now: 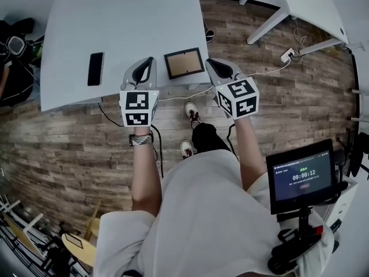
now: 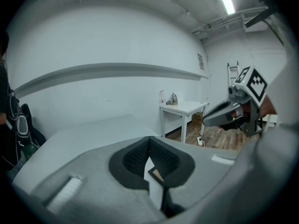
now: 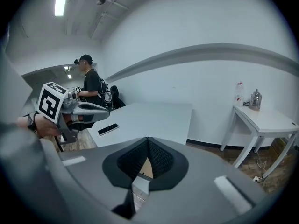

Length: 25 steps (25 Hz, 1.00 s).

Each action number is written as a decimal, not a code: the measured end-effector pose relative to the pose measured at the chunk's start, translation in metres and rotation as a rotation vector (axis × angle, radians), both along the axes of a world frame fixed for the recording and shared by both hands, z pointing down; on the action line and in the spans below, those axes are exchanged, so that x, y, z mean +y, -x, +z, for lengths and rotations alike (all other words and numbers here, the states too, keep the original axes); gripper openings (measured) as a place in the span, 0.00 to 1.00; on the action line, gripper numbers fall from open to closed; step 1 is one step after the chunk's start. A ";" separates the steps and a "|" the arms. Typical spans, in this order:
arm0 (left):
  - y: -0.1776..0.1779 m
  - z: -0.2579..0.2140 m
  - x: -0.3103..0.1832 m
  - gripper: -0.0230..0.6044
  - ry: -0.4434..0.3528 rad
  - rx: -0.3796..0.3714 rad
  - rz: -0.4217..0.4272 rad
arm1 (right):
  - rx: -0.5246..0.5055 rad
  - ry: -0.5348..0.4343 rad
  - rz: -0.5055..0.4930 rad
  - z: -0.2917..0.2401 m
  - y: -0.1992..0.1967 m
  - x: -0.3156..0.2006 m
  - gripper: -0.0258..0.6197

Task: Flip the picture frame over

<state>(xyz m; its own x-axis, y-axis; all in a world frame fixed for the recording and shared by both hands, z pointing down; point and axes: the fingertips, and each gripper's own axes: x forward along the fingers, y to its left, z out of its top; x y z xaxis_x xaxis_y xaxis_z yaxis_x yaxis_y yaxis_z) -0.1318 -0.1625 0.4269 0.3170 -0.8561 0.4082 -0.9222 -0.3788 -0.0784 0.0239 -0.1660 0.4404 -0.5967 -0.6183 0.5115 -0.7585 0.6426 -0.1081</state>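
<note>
Both grippers are pressed together and pinch nothing: my left gripper (image 1: 149,62) has its pads meeting tip to tip, and my right gripper (image 1: 212,63) is closed the same way. In the head view they flank the picture frame (image 1: 183,63), one on each side, and neither holds it. The picture frame lies flat on the grey tabletop (image 1: 115,22), close to its near edge, with a brown panel inside a dark border facing up. Through the slot under each gripper's pads I glimpse part of it. A black phone (image 1: 95,68) lies flat on the same tabletop, to the left of my left gripper.
</note>
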 end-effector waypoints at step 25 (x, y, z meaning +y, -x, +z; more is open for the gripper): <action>0.001 -0.214 0.033 0.04 -0.388 -0.071 -0.025 | -0.073 -0.419 -0.022 -0.220 0.010 0.007 0.04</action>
